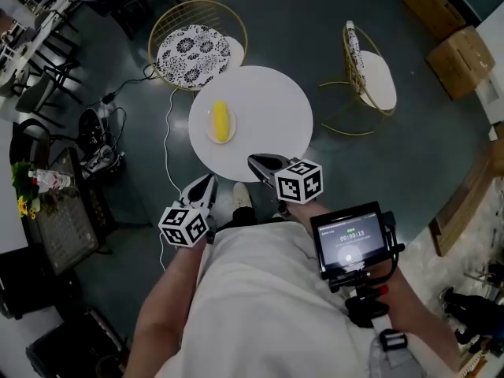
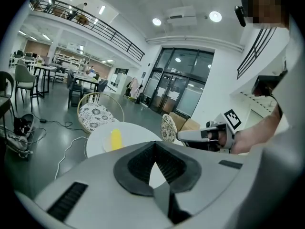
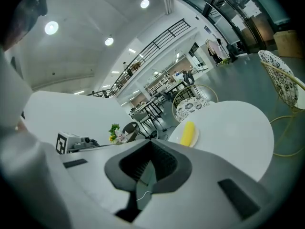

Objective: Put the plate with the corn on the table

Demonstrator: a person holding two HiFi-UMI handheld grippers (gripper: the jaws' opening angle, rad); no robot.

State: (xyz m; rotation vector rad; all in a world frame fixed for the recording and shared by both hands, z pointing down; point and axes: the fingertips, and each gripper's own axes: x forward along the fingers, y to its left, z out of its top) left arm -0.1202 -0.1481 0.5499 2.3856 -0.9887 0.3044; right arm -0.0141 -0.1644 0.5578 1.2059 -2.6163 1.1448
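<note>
The left tool [image 1: 205, 186] and the right tool [image 1: 258, 164] are both seen with jaws brought together and nothing held between them. Both are carried close to the person's body at the near edge of the round white worktop [image 1: 272, 105]; the right one reaches just over that edge and the left one is short of it. The plate [image 1: 211, 126] is found resting flat on the worktop, left of centre and nearer the far side, with the corn [image 1: 222, 122] lying lengthwise across it. It is well apart from both tools. From this it is judged that the placing is already done and that little is left beyond keeping the tools clear. That is best done by holding both tools low and back from the worktop's edge, so that the light pedestal top is not knocked and the cob, which looks free to roll, is not set moving. Should the plate need shifting, the jaws would first have to be parted. The rim should then be approached from the near side on a level line and pinched at its edge, not over the corn. A patterned chair [image 1: 193, 51] beyond the worktop is best left untouched.
</note>
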